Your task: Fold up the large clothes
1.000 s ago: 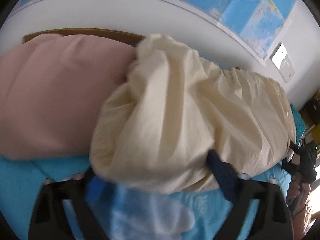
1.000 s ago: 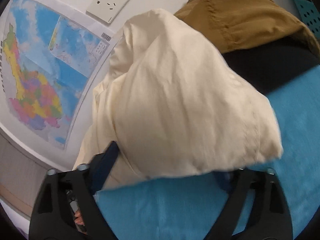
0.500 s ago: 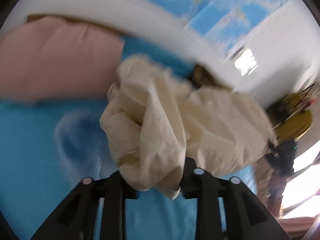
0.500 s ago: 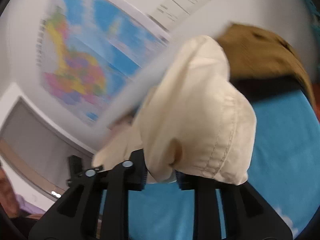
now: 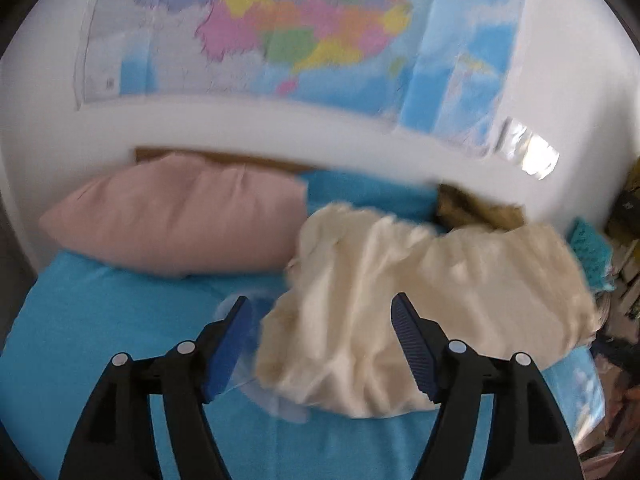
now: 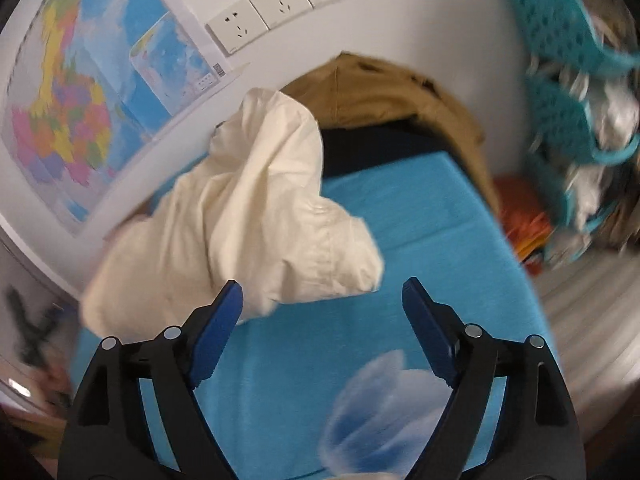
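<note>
On the left of the left wrist view a pink pillow (image 5: 176,226) lies at the head of the bed (image 5: 100,320), under a coloured wall map (image 5: 304,36). Just right of the pillow, the cream garment (image 5: 420,312) sits crumpled in a heap on the blue bed sheet, with a brown garment (image 5: 476,212) behind it against the wall. The left hand-held gripper (image 5: 320,344) hovers above the near edge of the heap with its jaws spread wide, gripping nothing; the cloth shows in the gap between its fingers. In the right wrist view the map (image 6: 64,120) and a row of wall sockets (image 6: 276,12) come first, then the cream garment (image 6: 248,208) bunched beside the wall, the brown garment (image 6: 392,92) and a dark cloth (image 6: 368,148) beyond it. The right hand-held gripper (image 6: 322,320) is also wide open and empty, over bare sheet (image 6: 420,208), its left finger just beside the heap's edge. A teal basket (image 6: 560,40) stands at far right.
</note>
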`<action>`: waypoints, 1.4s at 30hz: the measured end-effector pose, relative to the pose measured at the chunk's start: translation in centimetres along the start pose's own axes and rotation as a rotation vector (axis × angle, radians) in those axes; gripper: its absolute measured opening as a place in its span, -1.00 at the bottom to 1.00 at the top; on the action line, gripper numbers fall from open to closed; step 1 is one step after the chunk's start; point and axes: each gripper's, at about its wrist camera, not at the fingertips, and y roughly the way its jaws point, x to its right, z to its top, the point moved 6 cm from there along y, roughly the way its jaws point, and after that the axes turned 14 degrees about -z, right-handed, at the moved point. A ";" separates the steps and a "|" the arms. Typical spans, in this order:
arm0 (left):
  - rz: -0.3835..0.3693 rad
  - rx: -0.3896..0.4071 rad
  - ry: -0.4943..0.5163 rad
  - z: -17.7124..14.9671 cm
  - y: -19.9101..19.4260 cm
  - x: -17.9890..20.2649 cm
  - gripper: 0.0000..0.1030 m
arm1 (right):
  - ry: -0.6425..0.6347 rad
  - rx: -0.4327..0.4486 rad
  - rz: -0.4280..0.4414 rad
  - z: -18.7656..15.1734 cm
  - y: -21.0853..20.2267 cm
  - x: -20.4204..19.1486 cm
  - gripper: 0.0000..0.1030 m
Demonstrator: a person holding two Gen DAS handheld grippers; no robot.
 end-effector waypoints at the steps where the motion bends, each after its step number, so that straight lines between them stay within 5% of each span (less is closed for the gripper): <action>1: -0.061 -0.016 0.031 -0.1 0.3 1.3 0.42 | -0.018 0.022 -0.018 -0.2 0.2 0.1 0.31; 5: -0.108 -0.143 0.157 -2.2 3.6 5.0 0.42 | -0.100 0.074 -0.059 -0.1 1.0 -0.7 -0.54; 8: -0.088 -0.251 0.156 -4.1 7.6 5.5 0.25 | -0.157 0.120 -0.107 0.5 0.6 -1.3 -0.84; 11: -0.033 -0.303 0.084 -4.7 10.3 3.3 0.06 | -0.144 0.217 -0.187 3.0 -1.3 0.1 -0.87; 13: 0.037 -0.321 0.064 -4.7 10.9 1.7 -0.55 | -0.070 0.214 -0.179 4.0 -0.9 1.5 -0.87; 17: 0.019 -0.332 0.005 -4.3 11.0 0.1 -0.80 | -0.097 0.139 -0.249 3.6 3.6 2.3 -0.81; 20: 0.018 -0.342 0.006 -4.2 10.9 0.1 -0.79 | -0.095 0.061 -0.264 3.2 5.5 2.8 -0.56; 21: -0.006 -0.335 0.005 -4.0 10.7 0.4 -0.58 | -0.101 0.066 -0.277 3.3 5.0 2.9 -0.47; 23: -0.034 -0.315 0.031 -3.9 10.2 1.6 -0.19 | -0.068 0.160 -0.256 4.3 1.9 3.2 0.13; 25: -0.047 -0.277 0.086 -3.4 9.8 2.9 0.13 | -0.043 0.219 -0.193 5.0 -0.8 2.9 0.41; 28: -0.081 -0.256 0.121 -2.7 10.0 4.3 0.16 | -0.087 0.225 -0.078 5.7 -1.9 0.8 0.38; 31: -0.088 -0.269 0.108 -2.4 11.2 4.4 0.16 | -0.184 0.175 -0.094 6.0 0.8 -1.2 0.11; 34: -0.070 -0.287 0.084 -2.3 12.5 3.5 0.16 | -0.222 0.106 -0.112 6.3 4.2 -1.7 -0.97; 39: -0.047 -0.306 0.060 -2.4 13.3 2.0 0.07 | -0.169 0.104 -0.120 8.5 6.2 0.2 -0.97; 42: -0.045 -0.309 0.054 -2.2 13.2 2.0 0.07 | -0.163 -0.004 -0.190 7.5 8.7 0.5 -0.72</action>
